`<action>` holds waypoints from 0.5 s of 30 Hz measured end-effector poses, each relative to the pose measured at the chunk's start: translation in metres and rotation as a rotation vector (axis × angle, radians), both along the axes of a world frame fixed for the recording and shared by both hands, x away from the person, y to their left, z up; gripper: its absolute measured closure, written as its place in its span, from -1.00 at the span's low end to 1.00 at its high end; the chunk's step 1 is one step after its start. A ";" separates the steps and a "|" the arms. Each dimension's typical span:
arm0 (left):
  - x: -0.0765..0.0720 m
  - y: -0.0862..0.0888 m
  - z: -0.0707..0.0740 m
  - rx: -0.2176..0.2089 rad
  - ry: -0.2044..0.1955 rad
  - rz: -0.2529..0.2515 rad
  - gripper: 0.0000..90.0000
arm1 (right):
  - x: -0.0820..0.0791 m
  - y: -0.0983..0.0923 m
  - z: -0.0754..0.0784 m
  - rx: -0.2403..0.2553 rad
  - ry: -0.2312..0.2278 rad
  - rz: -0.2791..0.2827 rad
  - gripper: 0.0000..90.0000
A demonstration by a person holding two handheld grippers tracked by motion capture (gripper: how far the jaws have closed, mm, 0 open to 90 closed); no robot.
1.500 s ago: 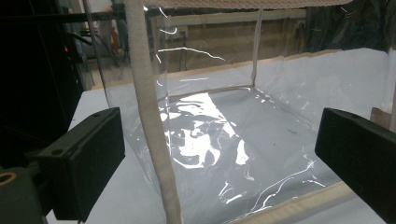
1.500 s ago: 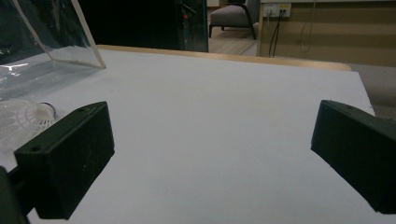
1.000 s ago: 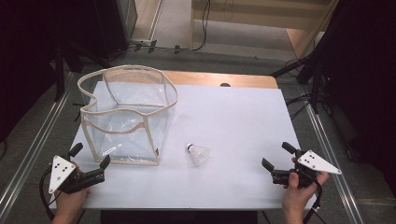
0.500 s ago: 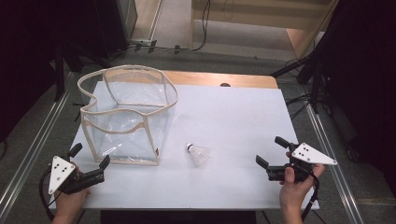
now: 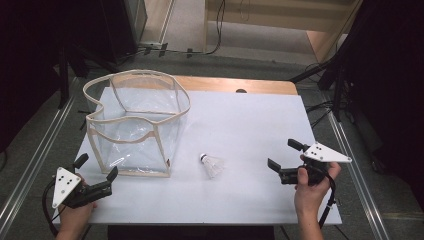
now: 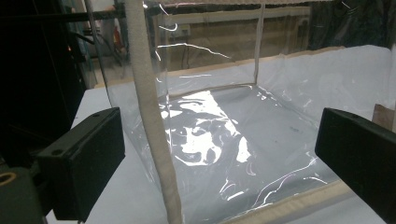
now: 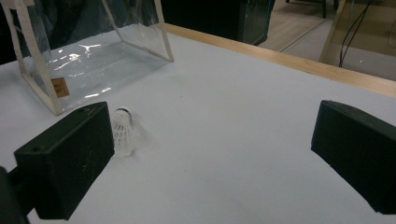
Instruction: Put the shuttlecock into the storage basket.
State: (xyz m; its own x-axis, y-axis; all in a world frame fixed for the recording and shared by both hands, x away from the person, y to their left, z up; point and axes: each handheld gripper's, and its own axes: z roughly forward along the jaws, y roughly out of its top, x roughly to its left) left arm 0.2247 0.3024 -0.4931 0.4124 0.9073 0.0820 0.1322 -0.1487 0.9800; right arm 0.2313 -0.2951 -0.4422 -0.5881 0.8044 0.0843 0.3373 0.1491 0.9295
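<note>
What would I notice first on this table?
A big see-through bag with cream edges stands open at the table's left. A small white shuttlecock lies beside it, near the middle. An open gripper waits at each front corner, left and right.

Bag (image 5: 135, 125): glossy clear plastic w/ cloth-like beige trim. Beside it, shuttlecock (image 5: 212, 164): white, prob. plastic. Table (image 5: 250, 120): matt white, wood edge.
</note>
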 end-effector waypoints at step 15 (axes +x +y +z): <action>0.000 -0.001 0.000 0.015 -0.004 -0.002 -0.95 | 0.022 0.019 0.013 -0.038 0.021 0.036 -1.00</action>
State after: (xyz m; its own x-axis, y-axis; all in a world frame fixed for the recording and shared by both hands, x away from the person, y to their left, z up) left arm 0.2244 0.3016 -0.4932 0.4143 0.9050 0.0969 0.1284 -0.1635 0.9782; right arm 0.2535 -0.2765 -0.4297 -0.6154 0.7854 0.0664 0.3501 0.1970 0.9158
